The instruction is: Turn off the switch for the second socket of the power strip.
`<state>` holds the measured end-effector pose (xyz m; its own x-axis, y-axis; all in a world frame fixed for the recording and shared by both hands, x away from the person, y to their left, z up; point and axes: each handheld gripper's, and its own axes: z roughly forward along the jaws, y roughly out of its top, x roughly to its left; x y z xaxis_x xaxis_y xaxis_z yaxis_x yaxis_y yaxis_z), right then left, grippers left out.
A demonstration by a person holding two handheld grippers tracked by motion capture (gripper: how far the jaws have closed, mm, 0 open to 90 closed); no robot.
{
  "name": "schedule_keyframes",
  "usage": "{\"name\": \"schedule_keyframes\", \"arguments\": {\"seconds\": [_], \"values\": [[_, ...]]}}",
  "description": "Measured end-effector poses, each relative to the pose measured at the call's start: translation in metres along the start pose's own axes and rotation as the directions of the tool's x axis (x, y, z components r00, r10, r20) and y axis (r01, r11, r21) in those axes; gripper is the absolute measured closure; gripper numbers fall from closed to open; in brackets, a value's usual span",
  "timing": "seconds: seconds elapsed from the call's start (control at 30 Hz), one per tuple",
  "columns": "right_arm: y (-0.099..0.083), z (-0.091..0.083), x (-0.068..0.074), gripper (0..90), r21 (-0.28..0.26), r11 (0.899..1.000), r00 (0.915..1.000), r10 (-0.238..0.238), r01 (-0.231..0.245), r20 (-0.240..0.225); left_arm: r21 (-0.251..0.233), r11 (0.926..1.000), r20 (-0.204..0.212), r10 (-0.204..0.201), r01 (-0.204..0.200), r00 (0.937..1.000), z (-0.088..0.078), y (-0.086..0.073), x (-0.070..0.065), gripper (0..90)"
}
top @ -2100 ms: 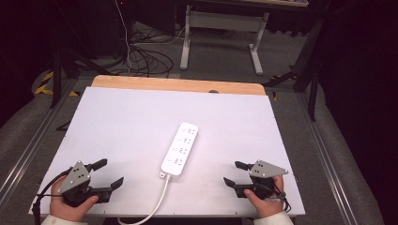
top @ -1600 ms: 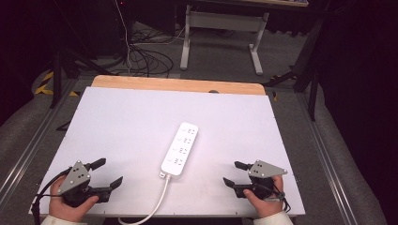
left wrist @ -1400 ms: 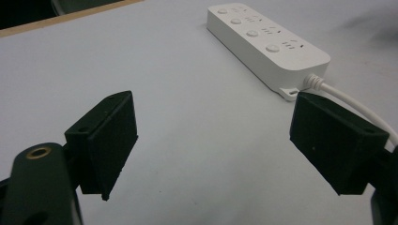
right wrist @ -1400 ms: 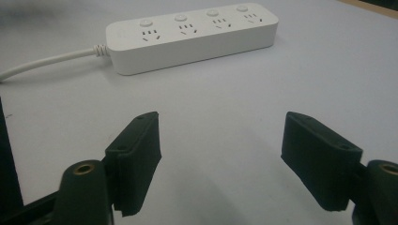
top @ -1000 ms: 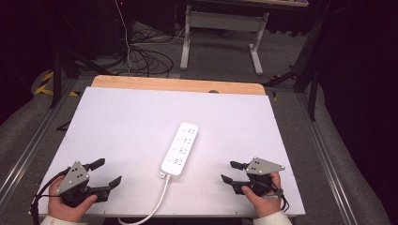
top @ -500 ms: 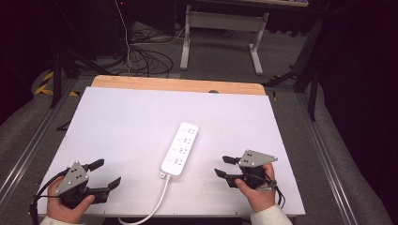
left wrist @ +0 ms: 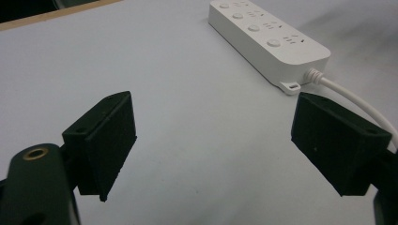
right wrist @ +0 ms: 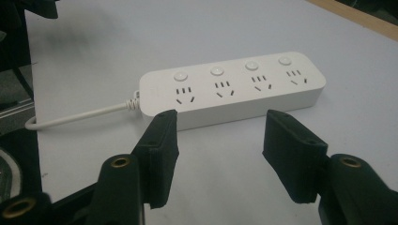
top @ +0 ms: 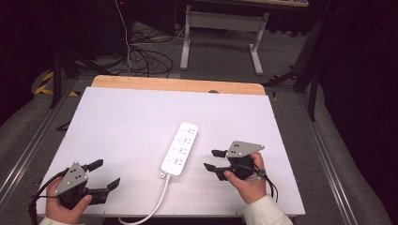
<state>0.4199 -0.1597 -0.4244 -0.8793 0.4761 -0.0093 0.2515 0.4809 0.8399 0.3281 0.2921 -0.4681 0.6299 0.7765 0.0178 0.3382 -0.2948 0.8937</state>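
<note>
A white power strip [top: 180,149] with several sockets and round buttons lies near the middle of the white table top [top: 117,126]. Its cord [top: 157,199] runs off the near edge. My right gripper [top: 210,159] hovers just right of the strip and points at its long side. In the right gripper view the strip [right wrist: 230,89] lies crosswise just beyond the jaws of my right gripper [right wrist: 218,140]. Those jaws have just been closing a little, stand open and hold nothing. My left gripper [top: 105,173] rests open at the near left corner. In the left gripper view the strip [left wrist: 267,40] lies far ahead of my left gripper [left wrist: 213,136].
A wooden strip [top: 178,84] borders the table's far edge. Beyond it a metal desk frame [top: 220,28] and loose cables [top: 141,51] sit on the grey floor. Metal rails run along both sides of the table.
My right gripper has lifted and moved left from the table's near right corner toward the power strip. The left gripper and the strip have stayed in place.
</note>
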Motion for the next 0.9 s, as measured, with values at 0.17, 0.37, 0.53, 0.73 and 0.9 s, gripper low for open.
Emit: {"name": "schedule_keyframes", "arguments": {"seconds": [0.17, 0.37, 0.53, 0.73, 0.9], "values": [[0.012, 0.006, 0.000, 45.9, 0.008, 1.000, 0.9997, -0.025, 0.025, -0.007, -0.003, 1.0000, -0.006, 0.007, -0.007, 1.0000, -0.001, 0.000, 0.000, 14.4], [0.020, 0.011, 0.000, 46.1, 0.011, 0.999, 0.9990, -0.041, 0.041, -0.017, 0.002, 1.0000, -0.015, 0.009, -0.009, 0.9999, -0.006, -0.003, 0.000, 13.7], [0.029, 0.019, -0.001, 46.8, 0.019, 0.998, 0.9979, -0.059, 0.060, -0.028, -0.001, 1.0000, -0.031, -0.002, 0.002, 0.9995, -0.011, -0.005, -0.001, 13.2], [0.037, 0.025, -0.001, 51.0, 0.007, 0.998, 0.9967, -0.065, 0.065, -0.049, 0.003, 1.0000, -0.047, 0.001, -0.001, 0.9989, -0.014, -0.007, -0.002, 13.2], [0.043, 0.029, 0.000, 78.9, 0.000, 0.997, 0.9927, -0.081, 0.082, -0.089, 0.003, 1.0000, -0.054, 0.003, -0.003, 0.9985, -0.015, -0.008, -0.002, 13.2]]}}
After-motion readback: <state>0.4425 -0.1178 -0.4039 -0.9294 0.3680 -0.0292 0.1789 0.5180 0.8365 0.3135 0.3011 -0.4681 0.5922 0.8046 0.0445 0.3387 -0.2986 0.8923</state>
